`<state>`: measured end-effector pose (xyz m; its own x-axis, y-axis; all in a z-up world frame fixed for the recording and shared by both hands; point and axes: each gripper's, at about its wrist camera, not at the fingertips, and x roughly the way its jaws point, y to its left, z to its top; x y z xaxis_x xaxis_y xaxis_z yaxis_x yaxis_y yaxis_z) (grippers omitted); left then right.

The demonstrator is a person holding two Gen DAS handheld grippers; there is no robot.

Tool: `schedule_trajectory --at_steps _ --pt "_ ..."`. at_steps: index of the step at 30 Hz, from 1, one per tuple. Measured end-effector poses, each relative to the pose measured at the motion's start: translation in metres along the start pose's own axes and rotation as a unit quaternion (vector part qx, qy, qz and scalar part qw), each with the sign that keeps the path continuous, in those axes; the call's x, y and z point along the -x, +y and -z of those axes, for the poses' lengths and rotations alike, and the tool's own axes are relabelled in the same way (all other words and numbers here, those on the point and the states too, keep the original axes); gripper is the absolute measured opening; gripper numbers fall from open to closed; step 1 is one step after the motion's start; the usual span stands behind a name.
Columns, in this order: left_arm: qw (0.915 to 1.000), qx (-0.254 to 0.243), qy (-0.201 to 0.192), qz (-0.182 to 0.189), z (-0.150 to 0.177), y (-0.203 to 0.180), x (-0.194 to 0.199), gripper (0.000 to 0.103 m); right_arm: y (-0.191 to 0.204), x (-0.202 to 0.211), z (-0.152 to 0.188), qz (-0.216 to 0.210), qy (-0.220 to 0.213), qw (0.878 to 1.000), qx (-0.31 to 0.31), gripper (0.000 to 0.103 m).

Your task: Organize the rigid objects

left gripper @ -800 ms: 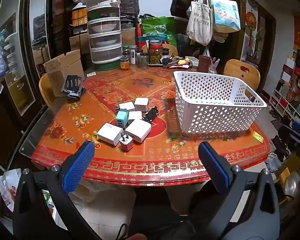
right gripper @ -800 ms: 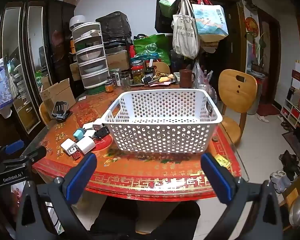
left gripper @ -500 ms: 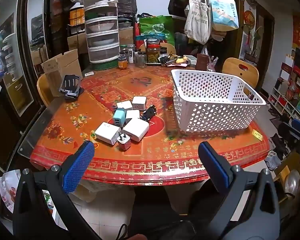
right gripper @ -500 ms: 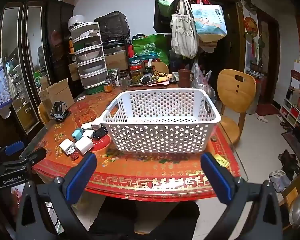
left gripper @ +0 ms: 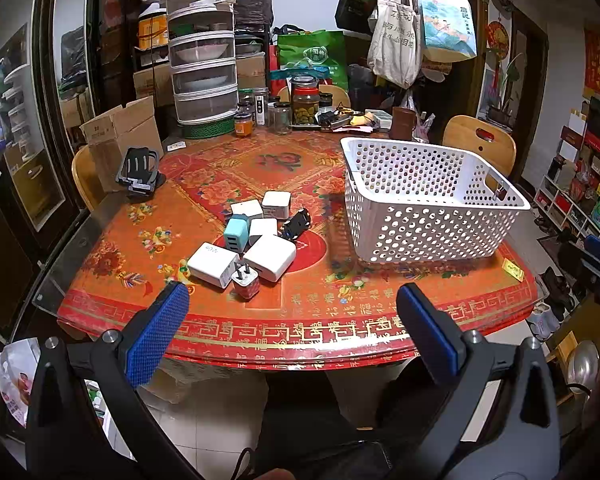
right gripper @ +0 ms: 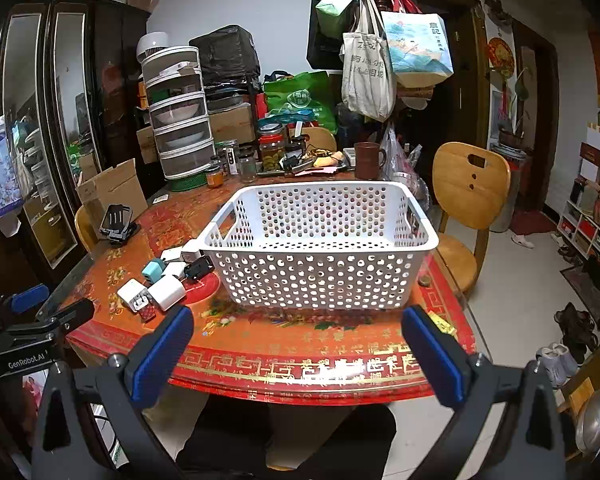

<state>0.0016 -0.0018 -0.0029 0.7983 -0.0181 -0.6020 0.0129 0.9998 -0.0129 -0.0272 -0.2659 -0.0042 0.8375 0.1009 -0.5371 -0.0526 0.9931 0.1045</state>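
Several power adapters lie in a cluster on the red patterned table [left gripper: 284,320]: white ones [left gripper: 269,257], a light blue one [left gripper: 236,233], a black one [left gripper: 296,223] and a small red one [left gripper: 245,282]. The same cluster [right gripper: 162,280] shows left of the basket in the right wrist view. An empty white perforated basket [left gripper: 424,204] [right gripper: 320,248] stands to their right. My left gripper [left gripper: 292,296] hangs open before the table's near edge, short of the adapters. My right gripper [right gripper: 296,320] is open in front of the basket, holding nothing.
Jars [left gripper: 305,101], a stacked food cover tower [left gripper: 203,60], a brown mug [right gripper: 367,161] and a cardboard box [left gripper: 120,140] crowd the far side. A black phone stand [left gripper: 138,170] sits at the left edge. Wooden chairs [right gripper: 470,196] stand at the right. A person's legs show below.
Both views have shifted slightly; the table and objects sit a little lower and closer in the frames. Both grippers stay wide open and nothing on the table has moved.
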Motion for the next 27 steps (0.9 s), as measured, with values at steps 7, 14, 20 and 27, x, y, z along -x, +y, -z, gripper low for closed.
schedule_trajectory --at_steps 7,14,20,27 --pt "1.0 0.001 -0.002 -0.001 0.0001 -0.0003 -0.0003 0.102 0.0008 -0.0007 0.0007 0.001 -0.001 1.0 0.001 0.103" --pt "1.0 0.001 -0.001 0.0 0.0005 0.0004 -0.0001 0.102 0.0008 -0.0012 0.002 0.001 0.0 1.0 0.001 0.103" --pt "1.0 0.002 -0.001 0.0 0.0008 0.0004 -0.0001 0.102 0.0008 -0.0013 0.0018 0.001 0.0 1.0 0.001 0.103" --pt "1.0 0.005 0.0 -0.001 0.0009 0.0015 -0.0033 0.102 0.0006 -0.0015 0.0021 0.001 0.0 1.0 0.001 0.103"
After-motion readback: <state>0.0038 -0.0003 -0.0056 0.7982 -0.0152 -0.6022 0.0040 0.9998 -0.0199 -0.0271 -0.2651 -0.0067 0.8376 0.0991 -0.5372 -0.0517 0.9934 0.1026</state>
